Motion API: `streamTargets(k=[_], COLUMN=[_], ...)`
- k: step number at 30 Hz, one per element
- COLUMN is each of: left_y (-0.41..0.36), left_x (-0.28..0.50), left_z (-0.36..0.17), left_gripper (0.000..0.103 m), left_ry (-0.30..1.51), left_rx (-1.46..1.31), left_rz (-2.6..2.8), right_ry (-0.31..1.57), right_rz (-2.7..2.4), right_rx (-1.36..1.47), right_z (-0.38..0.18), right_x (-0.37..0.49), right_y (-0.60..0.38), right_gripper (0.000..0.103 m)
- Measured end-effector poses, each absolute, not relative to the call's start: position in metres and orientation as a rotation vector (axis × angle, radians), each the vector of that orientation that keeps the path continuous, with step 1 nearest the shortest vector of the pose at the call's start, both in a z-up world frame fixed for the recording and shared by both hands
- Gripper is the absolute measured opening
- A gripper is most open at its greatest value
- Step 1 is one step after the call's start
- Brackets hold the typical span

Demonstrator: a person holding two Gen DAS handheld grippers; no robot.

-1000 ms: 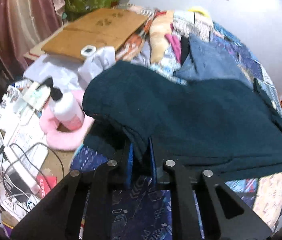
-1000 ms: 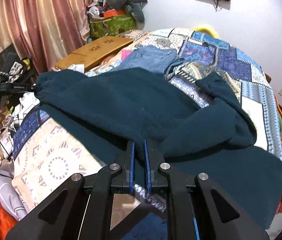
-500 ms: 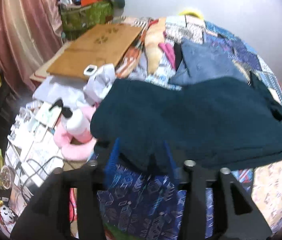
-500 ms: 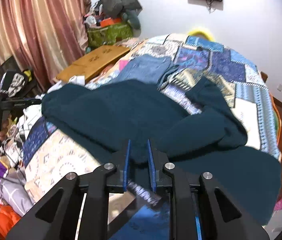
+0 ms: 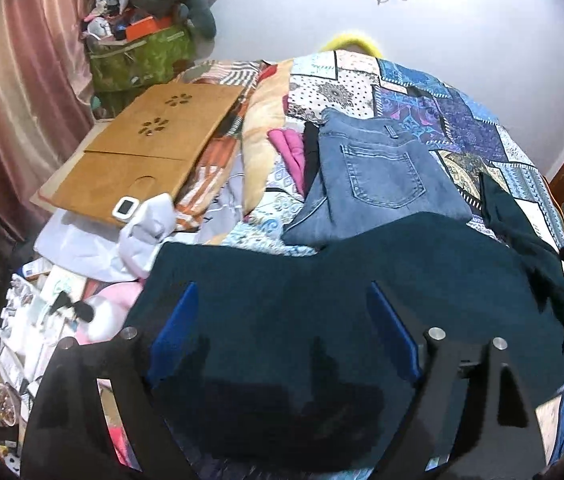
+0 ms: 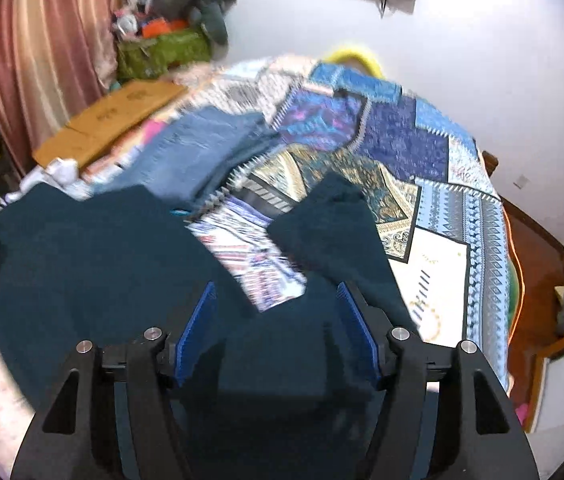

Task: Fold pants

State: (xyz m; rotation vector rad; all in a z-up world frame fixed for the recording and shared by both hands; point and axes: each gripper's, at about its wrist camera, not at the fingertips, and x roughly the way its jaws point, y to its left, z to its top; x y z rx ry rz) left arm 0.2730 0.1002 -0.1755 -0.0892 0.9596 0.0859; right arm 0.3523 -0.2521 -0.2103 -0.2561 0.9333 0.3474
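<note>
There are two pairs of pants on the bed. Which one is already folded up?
The blue jeans, lying as a compact stack with a back pocket showing. The dark teal pants lie spread wide, one leg trailing off to the side.

The pants [image 5: 321, 300] lie spread on the bed [image 5: 461, 120] directly before the left tool [image 5: 282, 328], whose fingers stand wide apart over them. Beyond the pants lie folded jeans [image 5: 377, 176]; a board [image 5: 142, 152] rests far left.
</note>
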Motion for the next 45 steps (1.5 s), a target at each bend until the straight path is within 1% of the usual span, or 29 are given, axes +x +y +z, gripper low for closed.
streamTargets(k=[8, 11, 12, 14, 16, 17, 18, 21, 24, 29, 32, 35, 38, 41, 42, 45], left_y=[0.086, 0.081, 0.079, 0.076, 0.072, 0.071, 0.069, 0.065, 0.06, 0.048, 0.039, 0.028, 0.017, 0.007, 0.005, -0.004], left_x=[0.307, 0.312, 0.312, 0.314, 0.313, 0.313, 0.313, 0.311, 0.307, 0.296, 0.29, 0.284, 0.279, 0.274, 0.274, 0.271], left_z=[-0.209, -0.221, -0.225, -0.231, -0.235, -0.235, -0.235, -0.232, -0.225, -0.209, -0.201, -0.192, -0.186, -0.182, -0.182, -0.181], left_gripper=[0.086, 0.086, 0.086, 0.086, 0.086, 0.086, 0.086, 0.086, 0.086, 0.086, 0.086, 0.086, 0.086, 0.086, 0.086, 0.086], left_ry=[1.037, 1.063, 1.072, 1.085, 1.09, 1.091, 1.093, 1.092, 1.082, 1.058, 1.044, 1.032, 1.022, 1.016, 1.016, 1.018], left_rx=[-0.09, -0.073, -0.067, -0.056, -0.041, -0.037, -0.032, -0.02, -0.017, -0.019, -0.011, 0.001, 0.015, 0.028, 0.032, 0.049], left_rz=[0.045, 0.035, 0.032, 0.027, 0.025, 0.021, 0.016, 0.009, 0.001, -0.018, -0.029, -0.042, -0.055, -0.07, -0.074, -0.084], right_ry=[1.143, 1.19, 1.205, 1.212, 1.191, 1.18, 1.16, 1.086, 0.983, 0.844, 0.795, 0.769, 0.757, 0.783, 0.798, 0.86], right_rz=[0.385, 0.397, 0.396, 0.406, 0.411, 0.413, 0.406, 0.383, 0.344, 0.245, 0.176, 0.117, 0.061, -0.025, -0.063, -0.177], right_rx=[-0.312, -0.343, -0.353, -0.34, -0.317, -0.308, -0.29, -0.211, -0.094, 0.049, 0.101, 0.157, 0.225, 0.275, 0.273, 0.27], right_z=[-0.264, -0.281, -0.288, -0.295, -0.293, -0.291, -0.287, -0.262, -0.221, -0.156, -0.132, -0.12, -0.119, -0.131, -0.137, -0.161], right_x=[0.428, 0.444, 0.448, 0.45, 0.448, 0.445, 0.44, 0.428, 0.409, 0.368, 0.343, 0.321, 0.296, 0.285, 0.286, 0.267], right_y=[-0.239, -0.231, -0.228, -0.227, -0.229, -0.23, -0.233, -0.25, -0.282, -0.358, -0.4, -0.438, -0.475, -0.506, -0.511, -0.536], right_gripper=[0.059, 0.055, 0.044, 0.028, 0.019, 0.011, 0.01, 0.007, 0.007, 0.006, 0.006, 0.006, 0.006, 0.007, 0.01, 0.01])
